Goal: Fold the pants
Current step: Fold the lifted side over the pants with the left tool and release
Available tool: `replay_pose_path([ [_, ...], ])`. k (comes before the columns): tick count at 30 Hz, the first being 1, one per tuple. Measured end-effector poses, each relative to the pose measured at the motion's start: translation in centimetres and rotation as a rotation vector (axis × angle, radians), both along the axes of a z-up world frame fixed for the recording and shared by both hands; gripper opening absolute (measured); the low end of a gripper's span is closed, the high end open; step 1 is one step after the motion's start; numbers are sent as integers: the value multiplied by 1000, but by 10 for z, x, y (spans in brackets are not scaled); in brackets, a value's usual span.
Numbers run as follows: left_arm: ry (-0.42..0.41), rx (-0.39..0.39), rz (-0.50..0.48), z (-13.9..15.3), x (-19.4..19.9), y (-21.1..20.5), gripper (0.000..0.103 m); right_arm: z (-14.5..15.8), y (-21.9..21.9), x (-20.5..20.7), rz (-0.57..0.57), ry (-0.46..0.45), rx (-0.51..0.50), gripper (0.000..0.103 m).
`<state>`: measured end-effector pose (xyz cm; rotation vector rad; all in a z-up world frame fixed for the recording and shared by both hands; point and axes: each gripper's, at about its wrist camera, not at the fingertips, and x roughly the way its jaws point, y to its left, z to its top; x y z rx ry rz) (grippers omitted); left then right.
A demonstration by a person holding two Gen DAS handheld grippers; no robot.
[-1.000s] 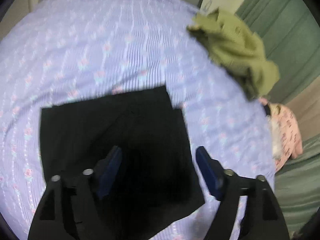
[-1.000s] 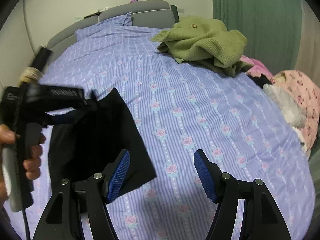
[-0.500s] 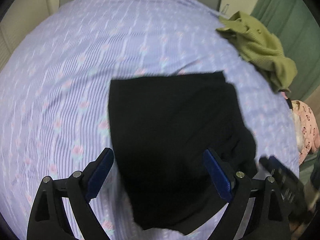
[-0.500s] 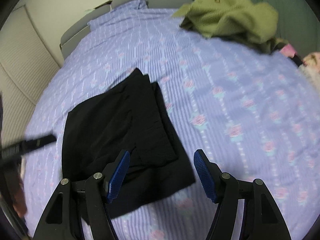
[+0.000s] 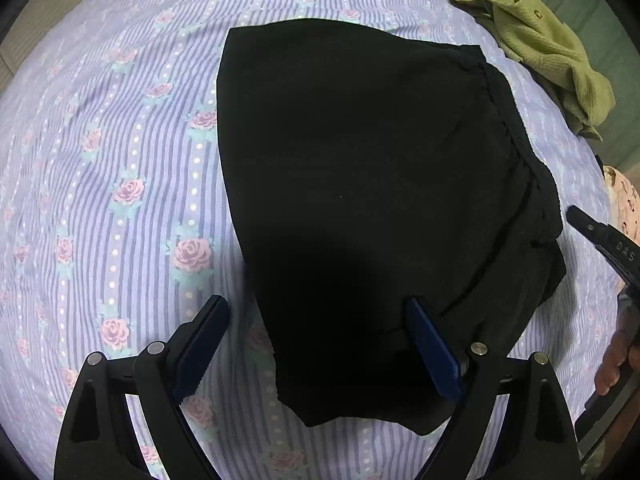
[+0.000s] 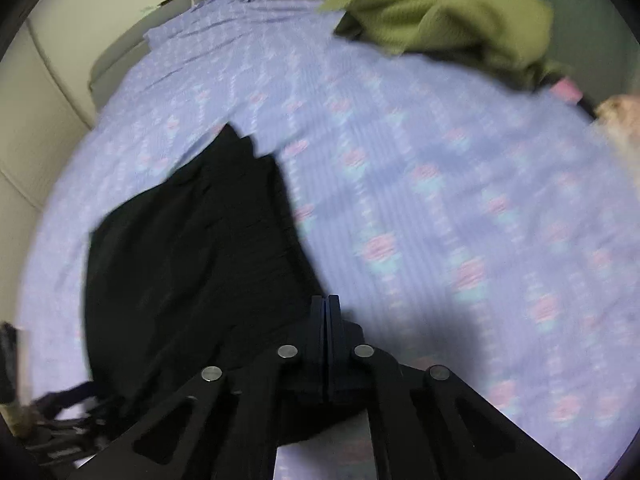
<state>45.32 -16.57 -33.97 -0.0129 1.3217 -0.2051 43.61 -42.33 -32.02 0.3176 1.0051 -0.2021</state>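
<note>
The black pants (image 5: 372, 184) lie folded in a flat stack on the purple flowered bedsheet (image 5: 120, 160). My left gripper (image 5: 320, 344) is open just above the near edge of the pants; its left finger is over the sheet, its right finger over the fabric. My right gripper (image 6: 327, 312) has its blue pads pressed together at the near right edge of the pants (image 6: 192, 256); whether fabric is pinched between them is hidden. The right gripper's body also shows at the right edge of the left wrist view (image 5: 604, 240).
A crumpled green garment (image 5: 548, 48) lies at the far right of the bed, seen also in the right wrist view (image 6: 448, 12). Pink clothing (image 6: 620, 120) lies at the right edge. A grey headboard (image 6: 120, 60) and a cream wall are beyond the bed.
The right gripper has shut and dropped to the right edge of the pants. The left gripper stays open and has moved closer over the near edge of the stack.
</note>
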Motion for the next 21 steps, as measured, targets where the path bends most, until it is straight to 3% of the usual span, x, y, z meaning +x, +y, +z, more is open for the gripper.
replay_pose_path([
  [1,3,-2,3,-1,0,0,90,0,-3,-1,-13,5,-11,1],
  [4,3,-2,-7,-2,0,-3,90,3,-16,-8,-38,-37,84,4],
  [7,2,-5,-19,-3,-3,-1,91,7,-13,-5,0,-74,147,51],
  [8,5,-4,-20,-3,-4,0,91,8,-8,-1,19,-83,145,52],
  [15,23,-7,-17,-10,-1,0,91,-16,13,34,160,2,144,50],
  [16,27,-10,-13,-10,-1,1,91,-19,15,36,166,27,132,46],
  [18,37,-15,-7,-9,0,2,91,-16,19,32,199,35,116,28],
  [21,32,-31,-10,-5,-6,5,91,-3,29,22,232,21,14,22],
])
